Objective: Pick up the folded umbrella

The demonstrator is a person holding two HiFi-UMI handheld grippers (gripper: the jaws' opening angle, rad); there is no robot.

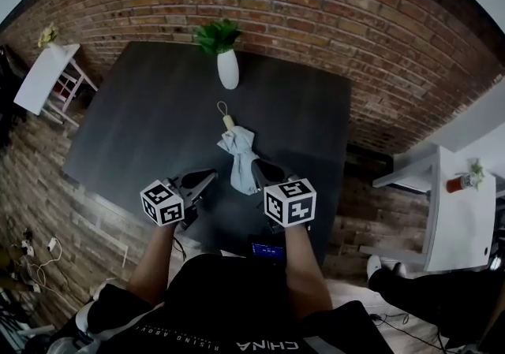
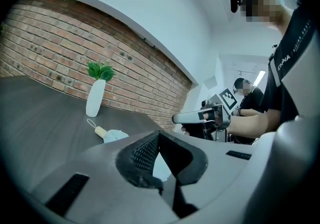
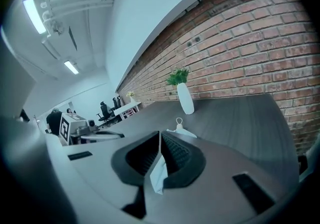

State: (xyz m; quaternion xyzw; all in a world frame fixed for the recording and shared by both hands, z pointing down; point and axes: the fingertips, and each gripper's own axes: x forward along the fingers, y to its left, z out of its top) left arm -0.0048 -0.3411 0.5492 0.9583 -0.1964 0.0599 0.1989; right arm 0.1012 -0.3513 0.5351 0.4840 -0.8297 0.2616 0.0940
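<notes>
While the pale blue folded umbrella with a beige handle is lying on the dark grey table, only the right gripper view is showing the right gripper pinching a fold of its fabric between closed jaws. The left gripper is holding its jaws together too, with a pale sliver between them. Whether that is gripped is unclear, since the head view is putting its tips just beside the cloth. Both forearms are reaching forward, with the grippers angling inward. A white vase with green leaves is standing beyond the handle.
</notes>
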